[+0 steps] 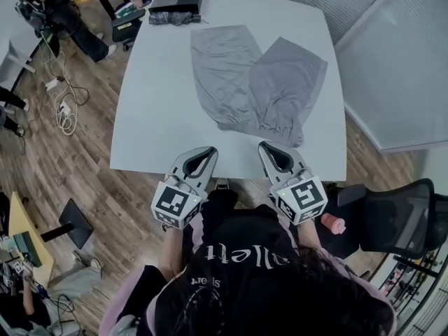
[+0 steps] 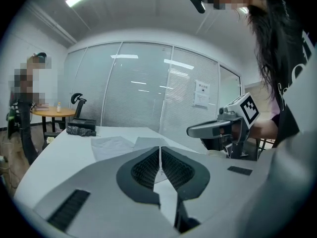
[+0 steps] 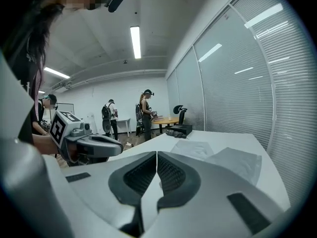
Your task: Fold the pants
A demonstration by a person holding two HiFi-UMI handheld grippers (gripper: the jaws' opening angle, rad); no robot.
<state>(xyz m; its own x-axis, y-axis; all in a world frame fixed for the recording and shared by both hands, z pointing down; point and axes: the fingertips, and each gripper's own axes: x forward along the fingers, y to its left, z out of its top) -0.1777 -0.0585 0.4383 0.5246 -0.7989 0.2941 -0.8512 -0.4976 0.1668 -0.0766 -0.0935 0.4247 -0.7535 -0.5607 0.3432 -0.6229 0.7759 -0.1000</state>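
While both tools hang over the near edge of the tabletop (image 1: 154, 103), the folding looks not yet begun. At the left, the left tongs (image 1: 207, 152) are pressed together with nothing between them, their tips aimed at the cloth but stopping short of it. Further in, the grey pants (image 1: 255, 82) lie flat on the tabletop, gathered end nearest the person and the two legs fanning toward the far edge, the right leg lapping the left where they meet. At the right, the right tongs (image 1: 266, 148) are likewise pressed together and empty, just short of the gathered end. The likely trouble lies in the first pinch: the fabric looks thin and limp, so tongs that come in shut or too shallow could push it into a ridge rather than take hold, or lift only the top layer. If one side grips further in than the other, the fold would probably skew, and a hasty pull could drag the whole garment across the smooth surface
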